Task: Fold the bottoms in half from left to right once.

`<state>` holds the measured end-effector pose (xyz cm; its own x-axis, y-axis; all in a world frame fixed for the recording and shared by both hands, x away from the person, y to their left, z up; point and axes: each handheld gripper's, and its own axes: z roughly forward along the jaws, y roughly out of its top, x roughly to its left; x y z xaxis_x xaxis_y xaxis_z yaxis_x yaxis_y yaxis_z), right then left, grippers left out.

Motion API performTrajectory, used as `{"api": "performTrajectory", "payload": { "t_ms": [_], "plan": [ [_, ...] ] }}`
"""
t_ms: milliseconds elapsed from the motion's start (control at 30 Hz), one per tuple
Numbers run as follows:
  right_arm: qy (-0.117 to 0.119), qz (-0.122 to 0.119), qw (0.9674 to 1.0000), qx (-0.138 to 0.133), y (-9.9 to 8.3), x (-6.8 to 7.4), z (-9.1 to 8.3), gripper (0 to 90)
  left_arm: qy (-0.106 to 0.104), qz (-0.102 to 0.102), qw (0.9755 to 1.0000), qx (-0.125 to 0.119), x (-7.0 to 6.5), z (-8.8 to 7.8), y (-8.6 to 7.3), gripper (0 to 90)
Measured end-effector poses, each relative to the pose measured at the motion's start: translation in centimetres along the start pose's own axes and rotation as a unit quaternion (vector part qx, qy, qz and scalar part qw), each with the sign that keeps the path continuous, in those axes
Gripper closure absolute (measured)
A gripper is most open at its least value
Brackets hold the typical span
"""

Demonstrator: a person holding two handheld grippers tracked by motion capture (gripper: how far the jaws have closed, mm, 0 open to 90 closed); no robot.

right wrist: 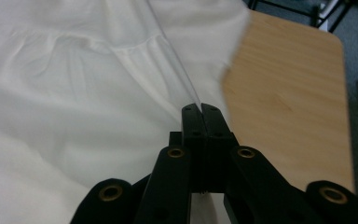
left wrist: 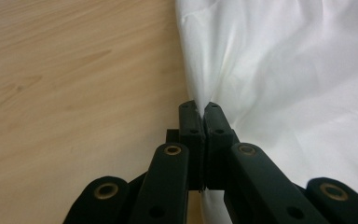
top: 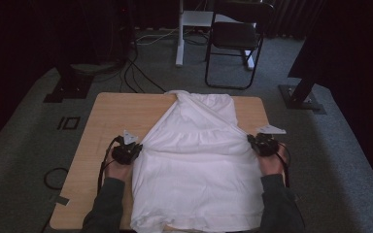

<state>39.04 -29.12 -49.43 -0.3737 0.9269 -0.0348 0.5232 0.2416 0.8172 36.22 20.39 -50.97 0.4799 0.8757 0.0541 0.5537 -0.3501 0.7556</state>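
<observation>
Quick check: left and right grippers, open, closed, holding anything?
Left gripper: closed, pinching the left edge of the white garment.
Right gripper: closed, pinching the garment's right edge.

A white garment [top: 196, 165] lies spread on the light wooden table [top: 111, 116].

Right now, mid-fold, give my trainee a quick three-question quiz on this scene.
1. True or false: the left gripper is shut on the white garment's edge.
2. What does the right gripper hold? A) a cable B) the garment's edge C) nothing
3. What surface does the garment lie on?

Key: 1 true. 2 B. 3 the wooden table.
</observation>
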Motion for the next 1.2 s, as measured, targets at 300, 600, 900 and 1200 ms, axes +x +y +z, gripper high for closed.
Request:
{"api": "performTrajectory", "payload": {
  "t_ms": [300,600,900,1200],
  "plan": [
    [0.026,0.014,0.9975,0.064,-6.3,0.5,0.3,89.8,0.031,0.020,0.9984,0.044,-2.1,0.5,-2.6,85.7],
    [0.044,0.031,0.9979,0.038,-4.2,0.2,0.5,63.6,0.033,-0.020,0.9989,-0.027,0.5,-1.5,-0.2,52.0],
    [0.074,0.013,0.9968,0.027,0.8,1.4,5.5,59.3,0.025,-0.011,0.9995,-0.017,1.2,2.5,3.4,49.7],
    [0.069,0.016,0.9959,0.057,2.9,2.8,10.4,51.3,0.002,-0.051,0.9985,0.021,1.8,7.1,2.7,49.9]
  ]
}}
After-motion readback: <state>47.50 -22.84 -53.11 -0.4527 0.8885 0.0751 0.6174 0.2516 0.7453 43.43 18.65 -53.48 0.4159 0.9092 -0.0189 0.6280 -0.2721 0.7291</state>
